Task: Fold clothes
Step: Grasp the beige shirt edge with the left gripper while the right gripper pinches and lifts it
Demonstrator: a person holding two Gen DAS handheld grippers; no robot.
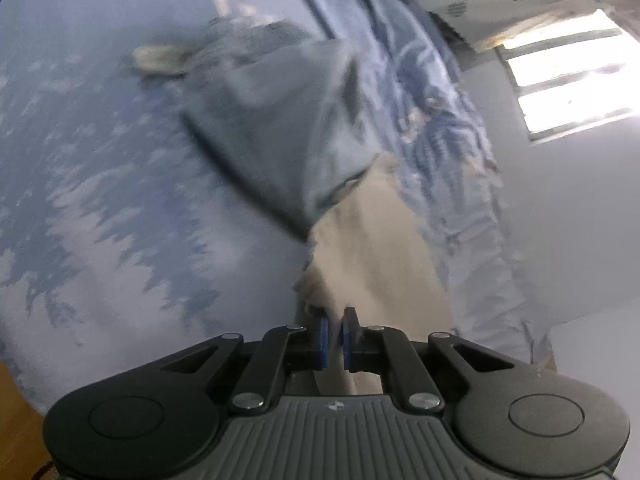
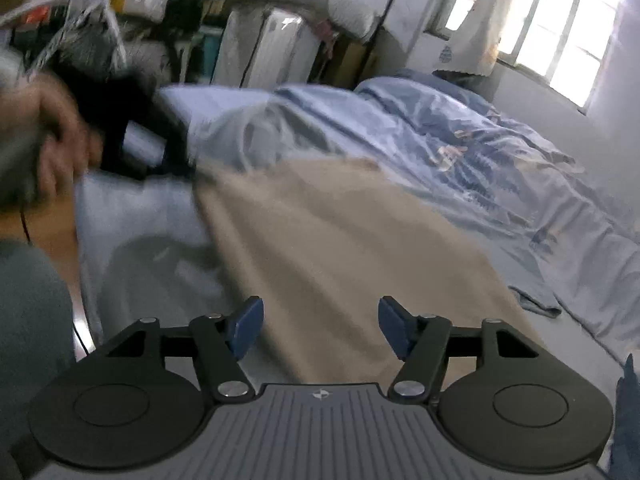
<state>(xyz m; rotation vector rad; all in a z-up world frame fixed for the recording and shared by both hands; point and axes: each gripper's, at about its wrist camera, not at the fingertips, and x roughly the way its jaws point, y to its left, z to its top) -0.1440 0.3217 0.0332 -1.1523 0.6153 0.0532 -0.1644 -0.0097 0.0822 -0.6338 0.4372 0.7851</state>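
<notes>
A beige garment [image 2: 320,240] lies spread on the bed's blue sheet [image 2: 152,240]. In the left wrist view my left gripper [image 1: 335,326] is shut on an edge of the beige garment [image 1: 380,248], its blue pads pinching the cloth. Beyond it lies a grey-blue garment [image 1: 280,128], crumpled on the patterned sheet [image 1: 100,180]. My right gripper [image 2: 320,326] stands open just above the near end of the beige garment, nothing between its pads. At the far left of the right wrist view a blurred hand [image 2: 52,136] holds the left gripper's black body [image 2: 120,128] at the cloth's far corner.
A rumpled blue patterned duvet [image 2: 460,152] fills the bed's far right side. A small grey-blue cloth [image 2: 536,304] lies at the right of the beige garment. Boxes and clutter [image 2: 260,48] stand behind the bed. Bright windows [image 2: 560,20] are at the right. Wooden floor [image 1: 16,420] shows beside the bed.
</notes>
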